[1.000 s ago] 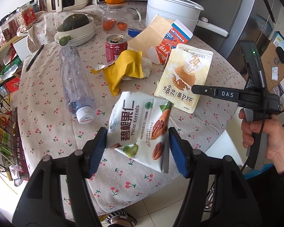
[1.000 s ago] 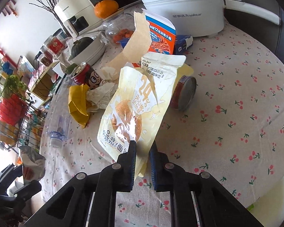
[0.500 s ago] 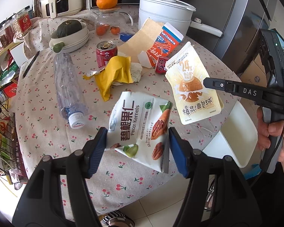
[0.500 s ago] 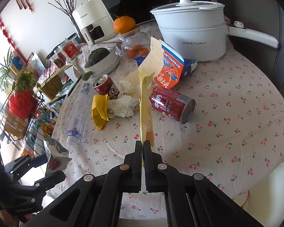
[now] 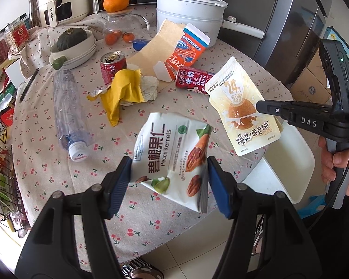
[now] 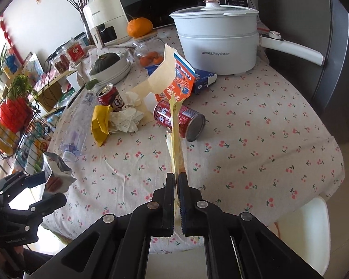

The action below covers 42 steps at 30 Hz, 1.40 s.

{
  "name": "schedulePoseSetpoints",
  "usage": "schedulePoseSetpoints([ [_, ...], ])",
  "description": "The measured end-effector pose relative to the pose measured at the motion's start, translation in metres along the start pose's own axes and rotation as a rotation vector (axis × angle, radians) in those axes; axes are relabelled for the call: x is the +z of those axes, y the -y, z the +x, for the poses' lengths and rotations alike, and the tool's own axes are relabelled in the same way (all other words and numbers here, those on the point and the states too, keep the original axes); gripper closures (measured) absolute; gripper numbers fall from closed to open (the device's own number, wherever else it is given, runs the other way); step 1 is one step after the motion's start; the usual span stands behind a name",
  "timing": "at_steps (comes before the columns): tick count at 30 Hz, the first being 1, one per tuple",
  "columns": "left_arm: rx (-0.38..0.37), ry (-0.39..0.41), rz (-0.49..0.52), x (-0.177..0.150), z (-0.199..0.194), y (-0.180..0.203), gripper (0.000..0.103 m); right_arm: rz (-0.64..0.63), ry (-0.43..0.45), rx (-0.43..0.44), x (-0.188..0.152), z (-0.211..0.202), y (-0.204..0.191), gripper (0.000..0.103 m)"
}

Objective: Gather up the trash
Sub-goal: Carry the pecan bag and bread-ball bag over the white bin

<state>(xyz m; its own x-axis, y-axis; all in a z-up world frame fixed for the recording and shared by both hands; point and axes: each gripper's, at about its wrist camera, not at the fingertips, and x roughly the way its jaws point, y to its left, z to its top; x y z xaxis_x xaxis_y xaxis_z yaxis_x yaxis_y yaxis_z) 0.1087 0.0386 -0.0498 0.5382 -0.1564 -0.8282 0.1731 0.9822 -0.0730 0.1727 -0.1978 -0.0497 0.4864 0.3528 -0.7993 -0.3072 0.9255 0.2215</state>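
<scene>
My left gripper [image 5: 167, 176] is shut on a white pecan kernels bag [image 5: 172, 155] and holds it above the table's near edge. My right gripper [image 6: 176, 186] is shut on a cream bread-ball pouch [image 6: 175, 134], seen edge-on; the pouch shows flat in the left wrist view [image 5: 244, 114], lifted off the table. On the table lie a plastic bottle [image 5: 67, 107], a yellow wrapper [image 5: 123, 93], crumpled tissue [image 5: 150, 88], an upright red can [image 5: 112, 66], a lying red milk can [image 5: 193, 81] and an orange-blue carton [image 5: 188, 48].
A white electric pot [image 5: 193, 16], a glass jar with an orange on top [image 5: 116, 21], a bowl with a squash [image 5: 74, 46] and an air fryer [image 5: 60, 2] stand at the back. A white chair [image 5: 288, 160] stands at the right, a wire rack [image 5: 0, 162] at the left.
My right gripper has lifted the bread-ball pouch off the table and turned it edge-on, uncovering the lying red can. Both grippers have pulled back from the table.
</scene>
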Motion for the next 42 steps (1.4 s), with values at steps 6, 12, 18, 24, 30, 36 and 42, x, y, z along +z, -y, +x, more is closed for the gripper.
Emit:
schedulePoseSetpoints([
  [6,0.005,-0.006,-0.002,-0.002,0.001,0.000,0.037,0.022,-0.055,0.009,-0.003,0.020,-0.001,0.084],
  [12,0.005,-0.002,0.001,-0.001,0.000,0.000,0.037,0.021,-0.102,-0.021,-0.008,0.037,0.000,0.095],
  [18,-0.005,0.008,0.010,0.000,-0.002,0.005,0.037,-0.034,-0.057,-0.041,-0.008,0.019,-0.009,0.099],
  [24,-0.022,0.013,0.029,0.003,-0.004,0.018,0.037,-0.032,-0.020,-0.048,-0.009,-0.006,-0.004,0.099],
  [30,-0.059,0.019,0.073,0.008,-0.003,0.048,0.037,-0.011,0.013,-0.075,-0.015,-0.035,0.017,0.099],
  [36,-0.120,0.017,0.152,0.012,0.001,0.097,0.037,0.044,0.026,-0.126,-0.034,-0.071,0.056,0.099],
  [42,-0.183,0.002,0.240,0.008,0.011,0.149,0.036,0.151,0.009,-0.182,-0.071,-0.105,0.109,0.099],
])
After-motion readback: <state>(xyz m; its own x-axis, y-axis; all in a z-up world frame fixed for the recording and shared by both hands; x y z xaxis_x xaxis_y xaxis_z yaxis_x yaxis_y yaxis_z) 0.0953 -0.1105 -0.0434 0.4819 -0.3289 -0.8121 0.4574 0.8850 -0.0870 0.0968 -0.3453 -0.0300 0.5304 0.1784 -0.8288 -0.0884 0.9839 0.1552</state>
